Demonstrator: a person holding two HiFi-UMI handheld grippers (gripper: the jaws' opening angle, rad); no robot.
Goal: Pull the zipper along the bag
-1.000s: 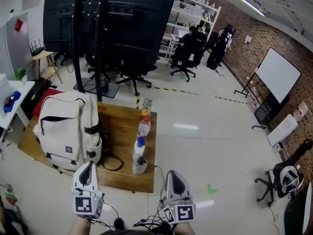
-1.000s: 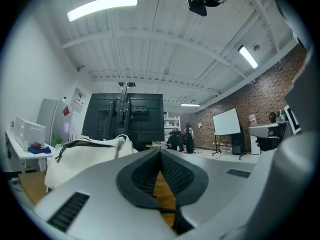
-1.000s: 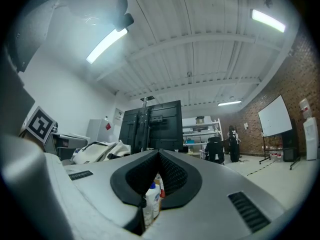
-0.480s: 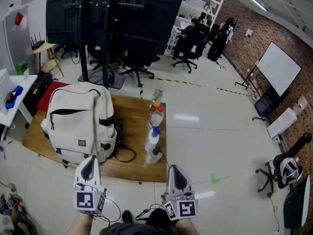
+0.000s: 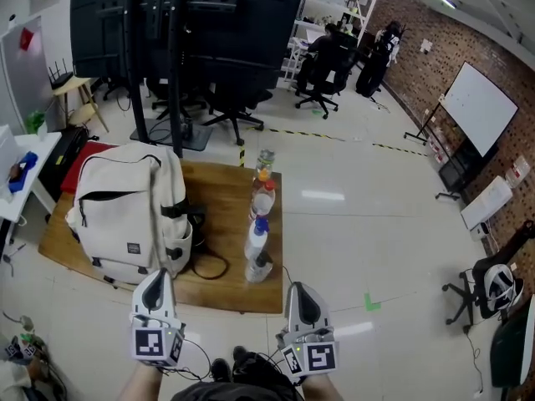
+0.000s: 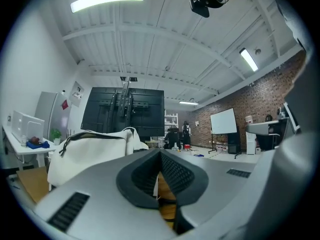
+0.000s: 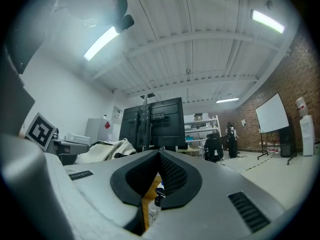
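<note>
- Bag: a cream backpack [image 5: 125, 215] is shown on the left half of a low wooden desk [image 5: 224, 195], with its front panel turned upward.
- Zipper: a dark zipper [image 5: 113, 195] is traced in a curve across the upper part of the front panel. Whether it is open or closed cannot be made out.
- Bottles: a row of bottles [image 5: 256, 239] is lined up along the right edge of the desk, well apart from the backpack.
- Cable: a black cable [image 5: 209, 267] is looped on the desk between the backpack and the bottles.
- Left gripper: the left gripper [image 5: 156, 281] is held off the near edge of the desk, close to the backpack's near right corner but not touching it. Its jaws are closed together with nothing between them, and the backpack is seen beyond them in the left gripper view.
- Right gripper: the right gripper [image 5: 301, 294] is held over the floor just past the near right corner of the desk. Its jaws are also pressed together and empty, and a bottle is glimpsed beyond them in the right gripper view.
- Surroundings: a large black screen on a stand [image 5: 184, 23] and a whiteboard [image 5: 476, 117] are seen behind the desk.
</note>
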